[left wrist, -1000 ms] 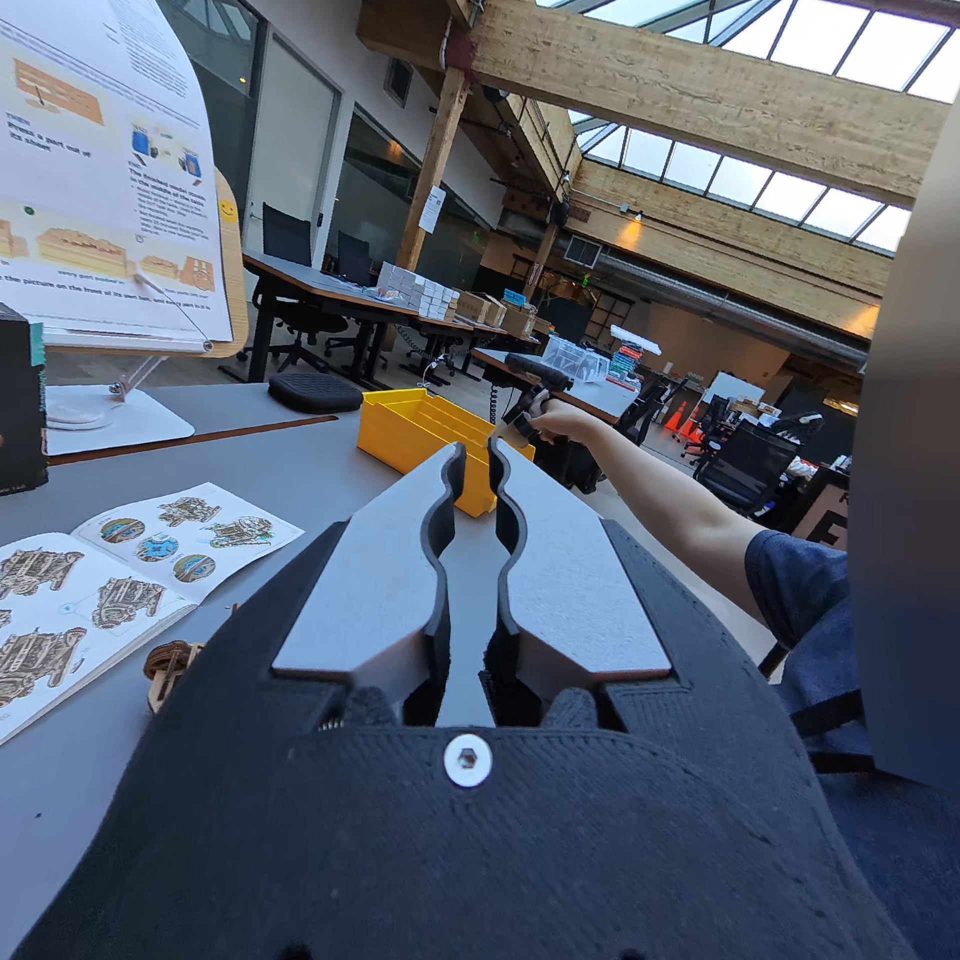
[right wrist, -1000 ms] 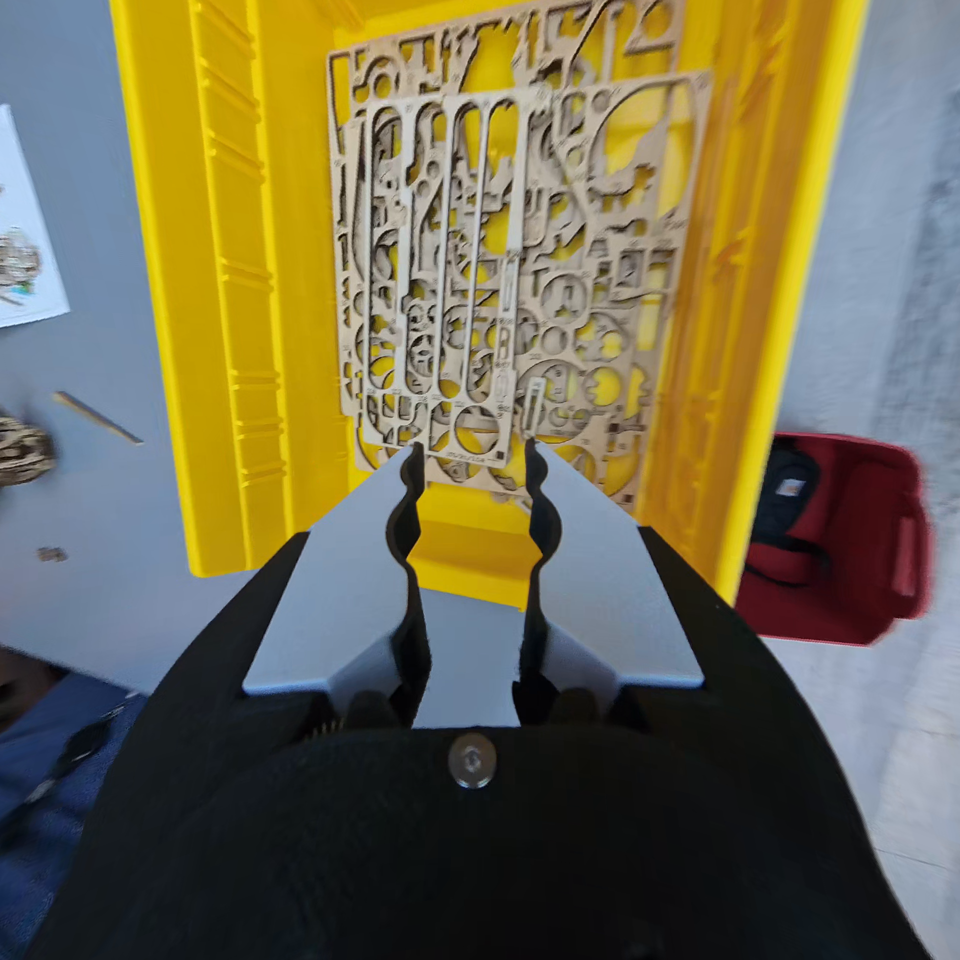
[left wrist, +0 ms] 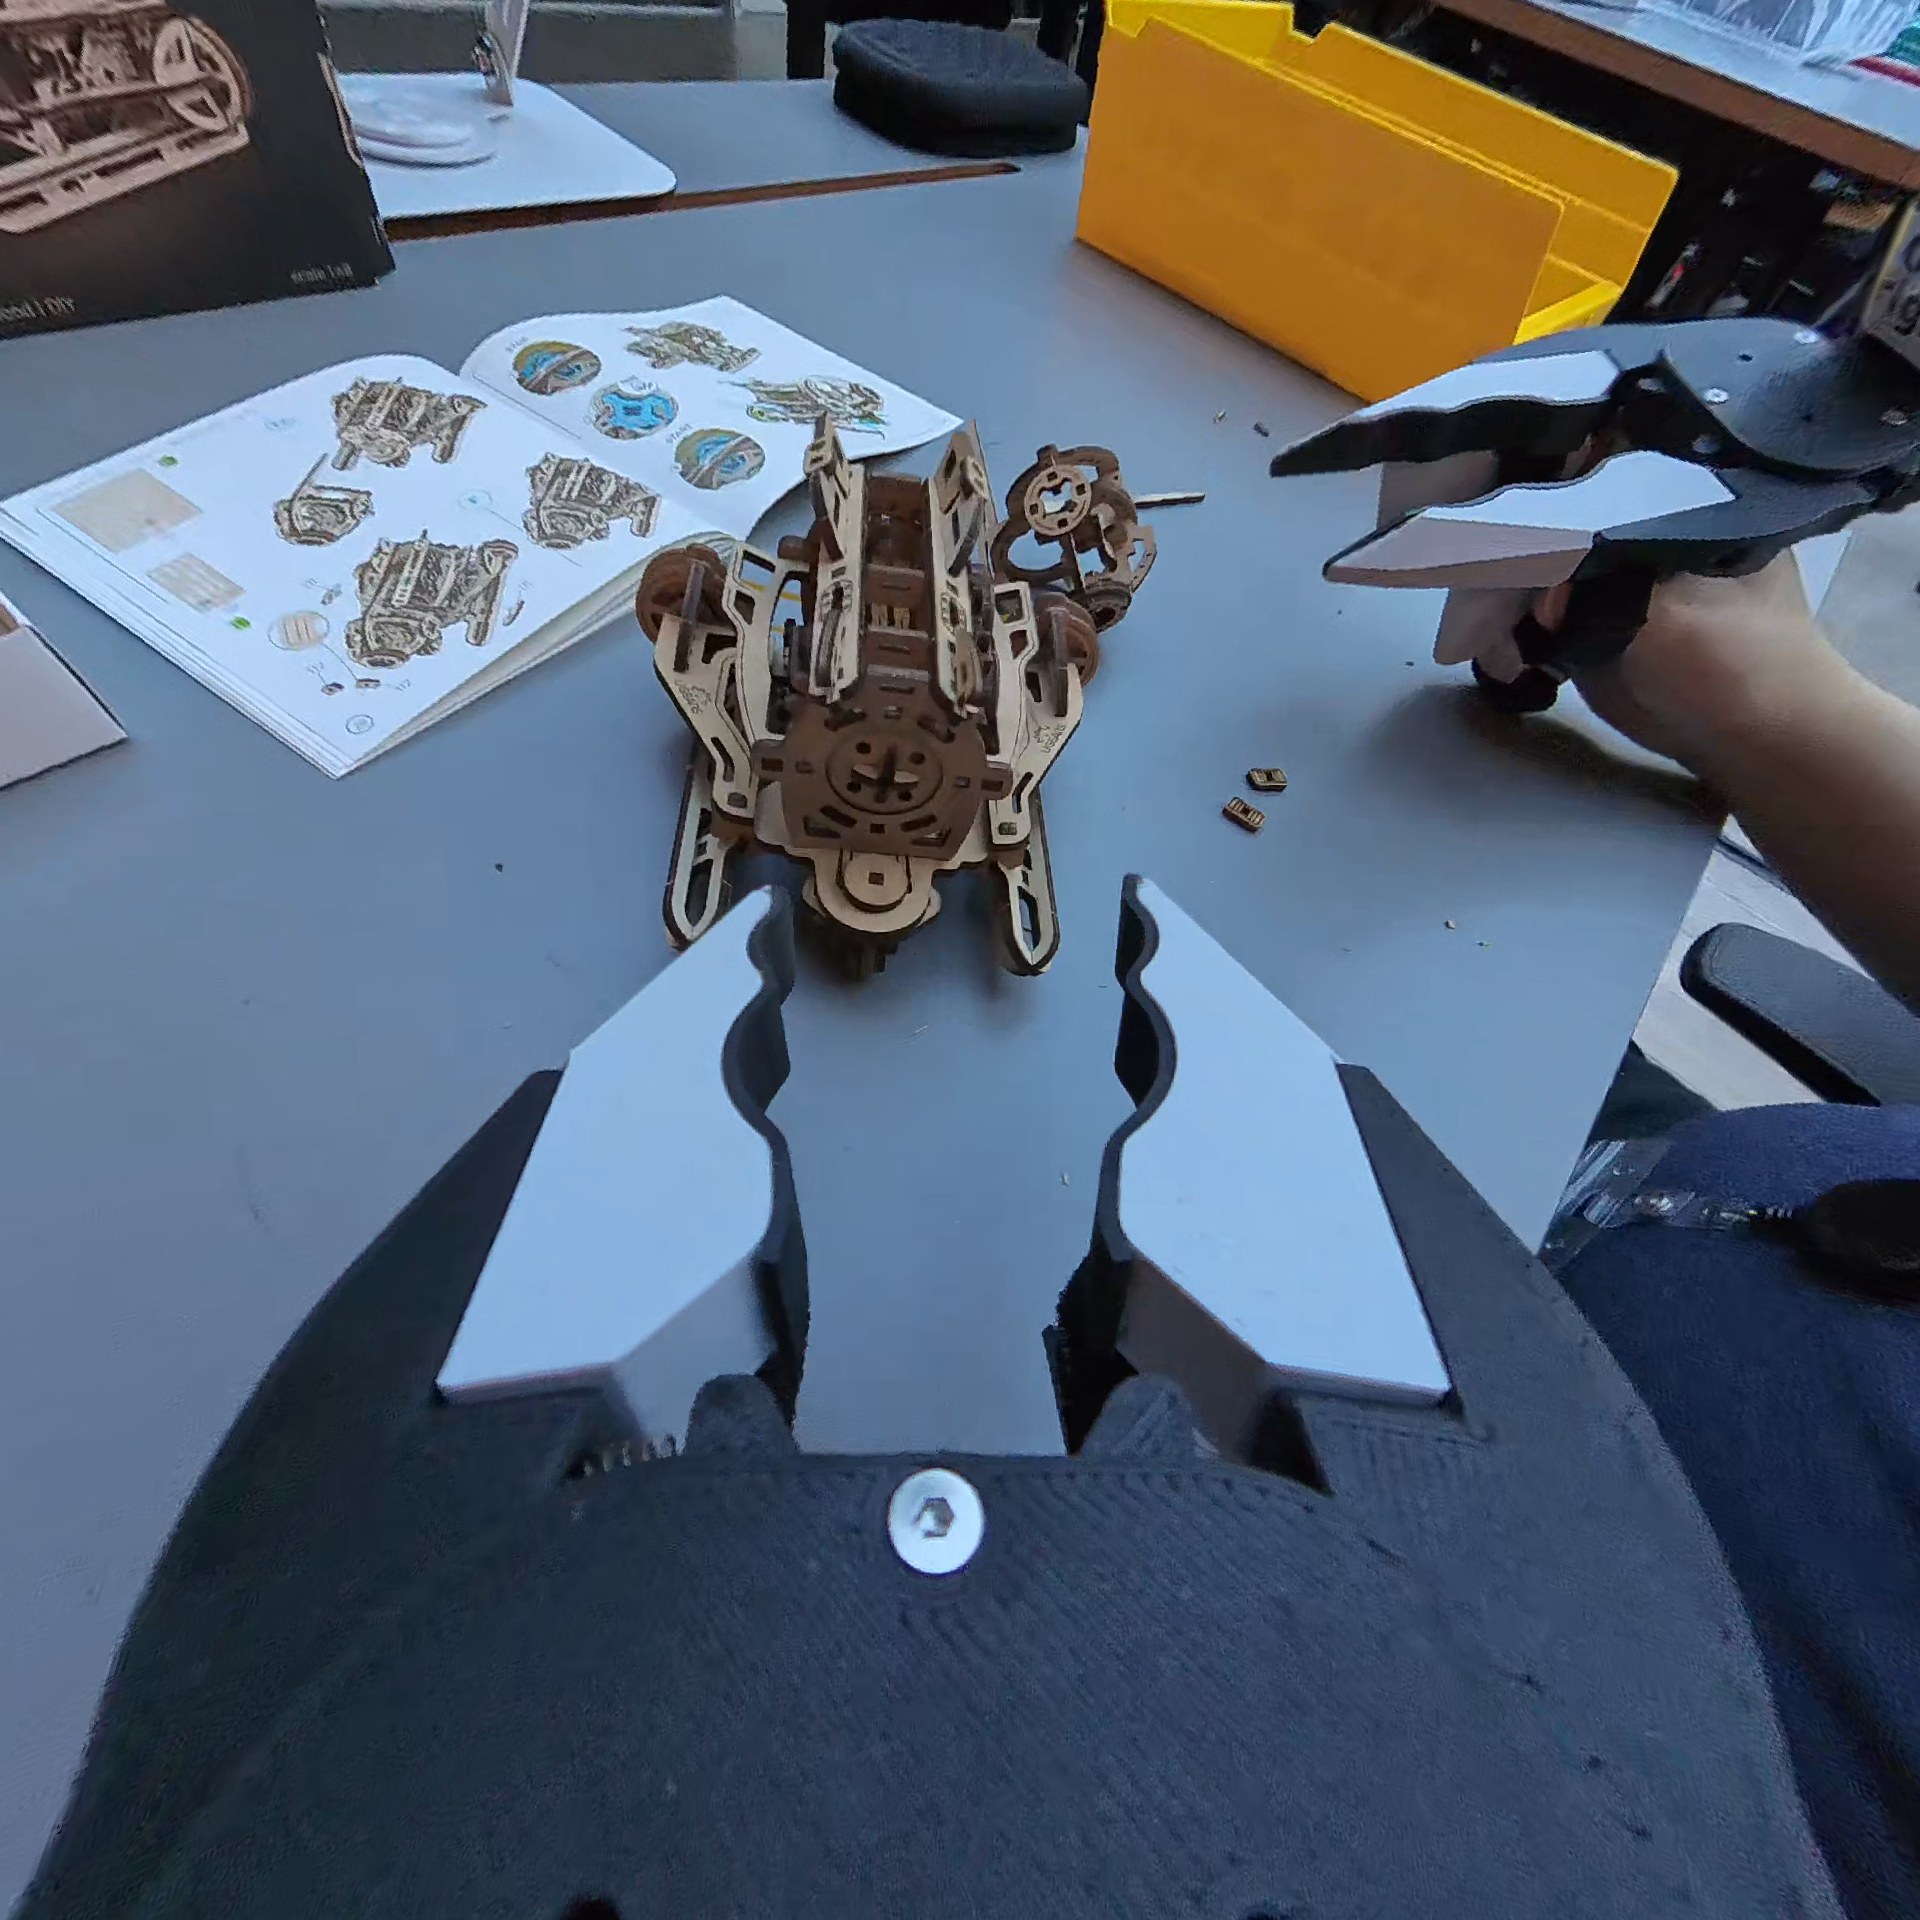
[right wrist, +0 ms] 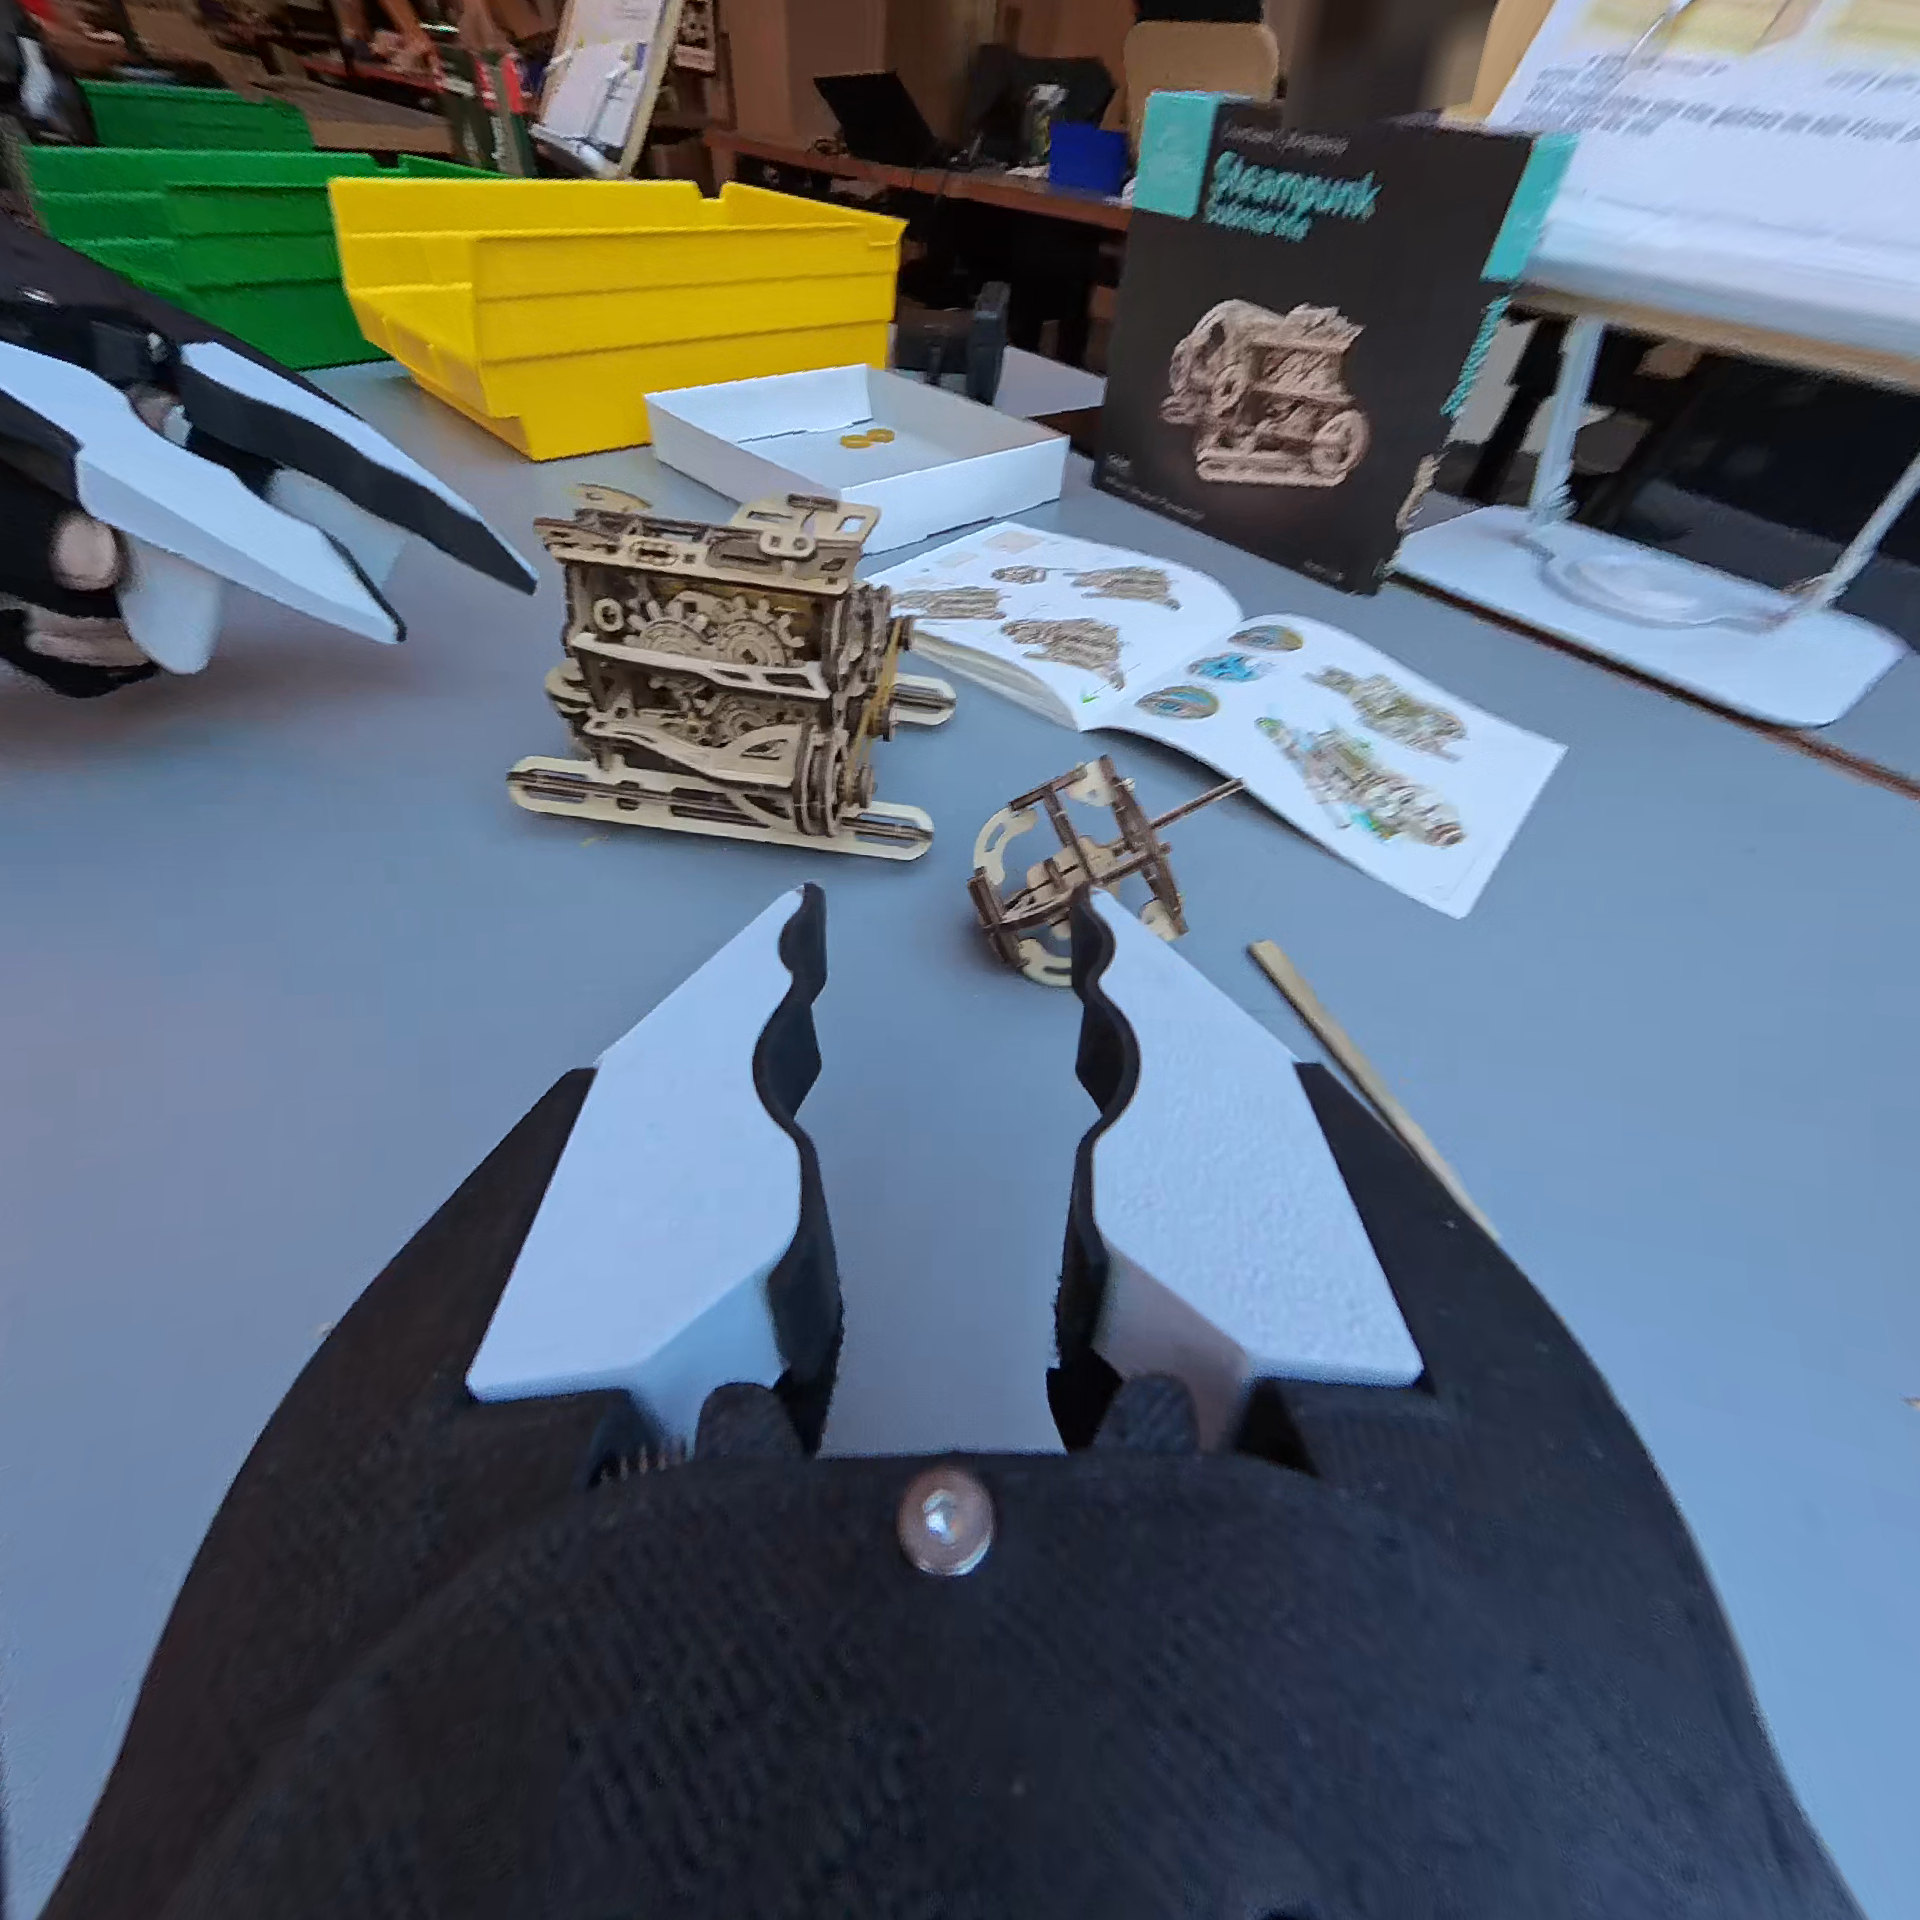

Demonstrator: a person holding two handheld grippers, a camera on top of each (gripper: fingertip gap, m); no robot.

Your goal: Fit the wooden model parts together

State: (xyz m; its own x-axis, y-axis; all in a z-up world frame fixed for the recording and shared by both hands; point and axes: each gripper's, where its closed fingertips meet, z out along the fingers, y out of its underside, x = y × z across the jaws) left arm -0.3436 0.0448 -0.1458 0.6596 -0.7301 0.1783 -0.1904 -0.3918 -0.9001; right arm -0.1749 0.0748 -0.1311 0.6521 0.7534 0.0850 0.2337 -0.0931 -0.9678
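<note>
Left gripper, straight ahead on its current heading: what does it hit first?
Most likely the large wooden model. It stands directly beyond the open left gripper, its near end roughly in line with the gap between the fingers, with only bare table between. Exact depth is unclear.

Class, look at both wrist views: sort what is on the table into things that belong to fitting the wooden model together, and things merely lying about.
Belongs to the job:
- main wooden model
- small wheel-like subassembly
- two tiny wooden pieces
- open instruction booklet
- left gripper and right gripper, both open and empty

Just lying about:
- yellow bin
- green bins
- kit box
- white tray
</note>
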